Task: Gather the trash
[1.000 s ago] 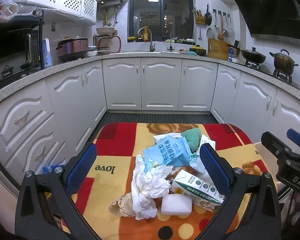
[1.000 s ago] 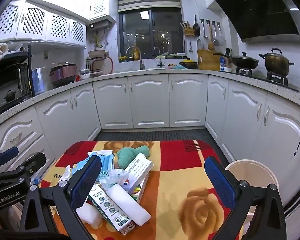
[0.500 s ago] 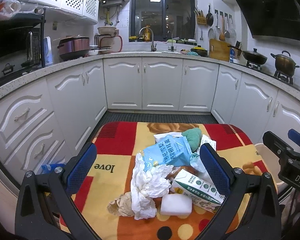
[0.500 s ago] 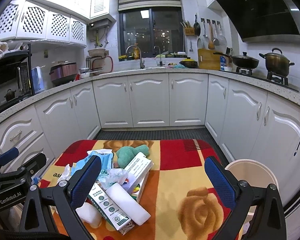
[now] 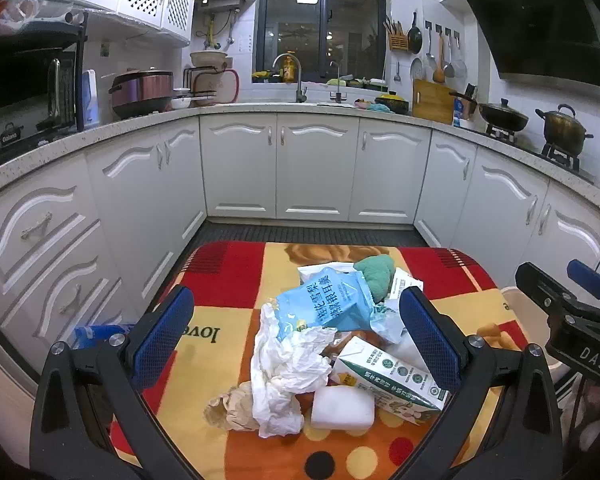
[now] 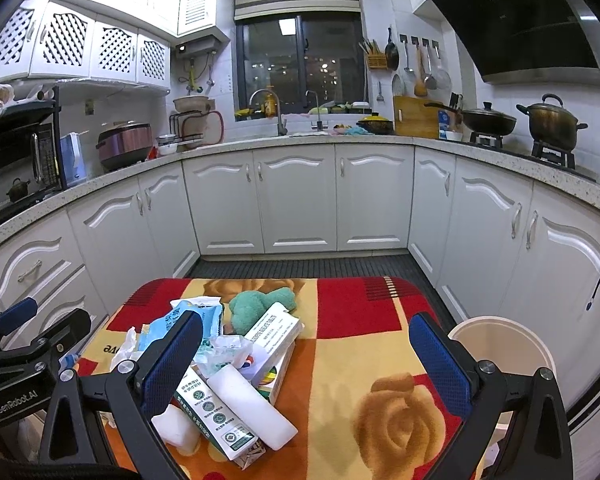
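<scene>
While the blanket-covered table (image 6: 364, 320) lies bare on its right half, the trash pile (image 5: 332, 340) crowds left of centre, milk carton (image 5: 388, 380) and white foam block (image 5: 342, 407) nearest. A cream bin (image 6: 500, 344) (contents unseen) stands beside the right edge. Left gripper (image 5: 296, 336) and right gripper (image 6: 306, 364) hover spread wide, empty.

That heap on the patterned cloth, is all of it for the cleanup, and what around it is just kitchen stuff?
For the job:
crumpled tissue
blue packet
milk carton
white foam block
white box
green cloth lump
pale bin, beside the table

Just lying about:
pots on the stove
rice cooker
cutting board
microwave
</scene>
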`<state>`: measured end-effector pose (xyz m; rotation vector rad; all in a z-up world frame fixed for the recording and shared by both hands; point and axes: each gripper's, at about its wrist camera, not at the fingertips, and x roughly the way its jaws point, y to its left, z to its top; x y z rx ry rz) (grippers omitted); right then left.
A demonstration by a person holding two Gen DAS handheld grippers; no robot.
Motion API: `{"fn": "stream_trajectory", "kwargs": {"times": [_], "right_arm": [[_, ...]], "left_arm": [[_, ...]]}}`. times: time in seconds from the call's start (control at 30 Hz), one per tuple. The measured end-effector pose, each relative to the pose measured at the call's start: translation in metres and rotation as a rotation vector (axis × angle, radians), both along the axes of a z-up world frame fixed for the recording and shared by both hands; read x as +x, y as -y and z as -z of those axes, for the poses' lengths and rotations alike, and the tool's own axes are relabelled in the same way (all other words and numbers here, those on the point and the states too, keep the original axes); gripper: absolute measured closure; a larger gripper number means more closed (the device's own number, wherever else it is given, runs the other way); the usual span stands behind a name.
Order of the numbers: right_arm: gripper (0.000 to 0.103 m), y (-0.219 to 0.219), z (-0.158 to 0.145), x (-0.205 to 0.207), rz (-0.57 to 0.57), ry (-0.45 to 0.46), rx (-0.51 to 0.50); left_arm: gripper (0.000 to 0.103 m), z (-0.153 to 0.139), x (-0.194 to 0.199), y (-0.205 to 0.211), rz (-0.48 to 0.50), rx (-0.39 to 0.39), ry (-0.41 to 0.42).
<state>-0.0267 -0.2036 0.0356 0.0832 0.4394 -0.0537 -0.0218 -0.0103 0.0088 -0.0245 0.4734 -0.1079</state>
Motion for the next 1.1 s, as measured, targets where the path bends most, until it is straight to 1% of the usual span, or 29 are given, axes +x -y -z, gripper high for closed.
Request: {"fn": "stream_trajectory", "kwargs": {"times": [1.1], "right_arm": [[0.001, 0.0090, 0.0072, 0.0041, 0.031, -0.025, 0.004]], "left_arm": [[0.001, 0.0085, 0.0032, -0.0039, 0.002, -0.022, -0.036]]}}
